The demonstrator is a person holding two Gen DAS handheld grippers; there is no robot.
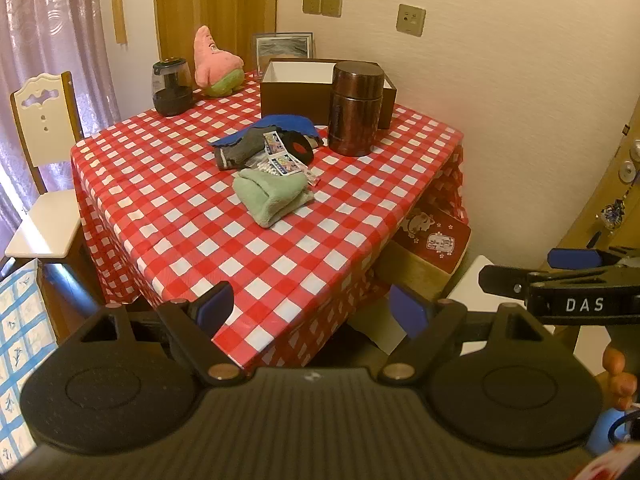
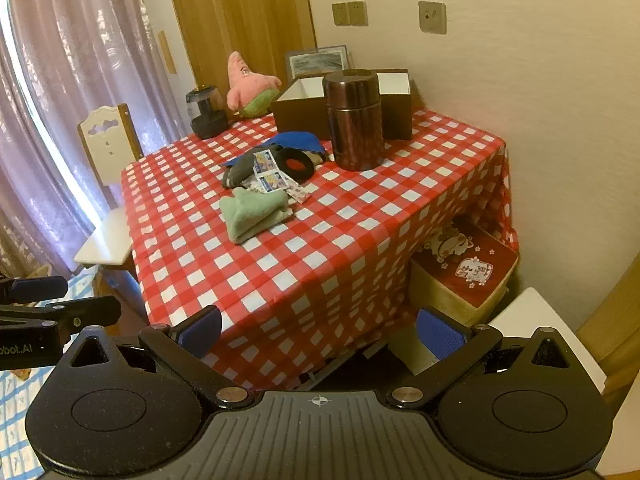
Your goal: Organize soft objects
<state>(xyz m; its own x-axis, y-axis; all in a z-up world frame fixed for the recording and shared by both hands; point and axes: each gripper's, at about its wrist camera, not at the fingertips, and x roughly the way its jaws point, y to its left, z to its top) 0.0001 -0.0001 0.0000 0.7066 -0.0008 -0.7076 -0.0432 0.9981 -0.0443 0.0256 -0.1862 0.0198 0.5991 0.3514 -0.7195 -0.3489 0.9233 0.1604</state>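
Ahead, well beyond both hand-held grippers, the checked surface (image 1: 280,240) carries a brown box (image 1: 296,92) at its far side, with a pink plush (image 1: 214,62) to the left of it. Nearer lies the folded green cloth (image 1: 270,196), closest of the soft things, with the grey sock (image 1: 240,148) and blue cloth (image 1: 284,122) just behind it. The left hand-held gripper (image 1: 312,308) and right hand-held gripper (image 2: 320,330) are both spread wide, pinching nothing, short of the surface's near edge.
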